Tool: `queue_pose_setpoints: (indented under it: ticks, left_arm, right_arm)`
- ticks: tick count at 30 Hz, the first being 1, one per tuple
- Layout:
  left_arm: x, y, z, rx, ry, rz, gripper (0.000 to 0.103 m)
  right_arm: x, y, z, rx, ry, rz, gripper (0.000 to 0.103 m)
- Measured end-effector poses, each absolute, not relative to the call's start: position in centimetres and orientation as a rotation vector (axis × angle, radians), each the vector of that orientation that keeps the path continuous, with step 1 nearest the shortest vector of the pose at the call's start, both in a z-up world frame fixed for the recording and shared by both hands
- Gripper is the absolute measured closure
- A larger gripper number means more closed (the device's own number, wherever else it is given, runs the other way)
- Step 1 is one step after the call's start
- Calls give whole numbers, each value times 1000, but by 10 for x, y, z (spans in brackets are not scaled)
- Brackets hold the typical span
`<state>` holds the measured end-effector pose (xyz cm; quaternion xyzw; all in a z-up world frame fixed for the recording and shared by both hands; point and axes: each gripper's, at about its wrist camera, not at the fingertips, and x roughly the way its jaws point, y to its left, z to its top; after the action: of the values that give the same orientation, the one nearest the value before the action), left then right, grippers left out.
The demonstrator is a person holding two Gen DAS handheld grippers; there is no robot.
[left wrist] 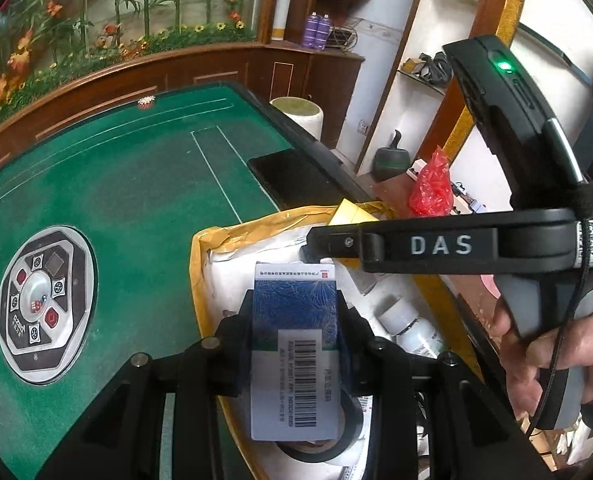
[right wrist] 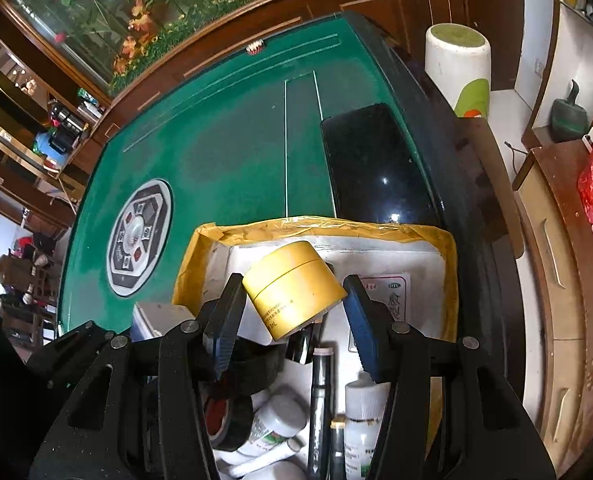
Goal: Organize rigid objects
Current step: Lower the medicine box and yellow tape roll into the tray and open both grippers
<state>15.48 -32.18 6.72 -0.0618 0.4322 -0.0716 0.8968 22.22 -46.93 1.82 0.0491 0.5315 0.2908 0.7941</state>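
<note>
A white box with yellow-taped rim [left wrist: 208, 240] [right wrist: 324, 226] sits at the near right corner of the green table. My left gripper [left wrist: 296, 312] is shut on a blue and white carton [left wrist: 296, 344] with a barcode, held over the box. My right gripper [right wrist: 294, 300] holds a tilted gold jar [right wrist: 292, 288] between its fingers [right wrist: 360, 320] over the box; the right finger looks slightly apart from the jar. The right gripper's body [left wrist: 436, 246] shows in the left wrist view. White bottles [right wrist: 276, 424] [left wrist: 408, 324], black tape rolls [right wrist: 228, 412] and a dark tube [right wrist: 320, 400] lie in the box.
The green mahjong table [left wrist: 116, 200] [right wrist: 224, 152] has a round dice console [left wrist: 44, 304] [right wrist: 138, 238] in its centre. A black panel [right wrist: 372, 168] [left wrist: 296, 176] lies beyond the box. A white stool [right wrist: 456, 64] and red bag [left wrist: 432, 184] stand off the table's right side.
</note>
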Motion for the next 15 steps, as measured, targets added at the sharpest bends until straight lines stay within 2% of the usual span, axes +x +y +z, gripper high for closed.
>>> queue_pose_setpoints:
  ticks: [15]
  left_arm:
    - [142,-353,67,-79,900,-218,69]
  right_arm:
    - [236,-464,4,62,1165,607,53]
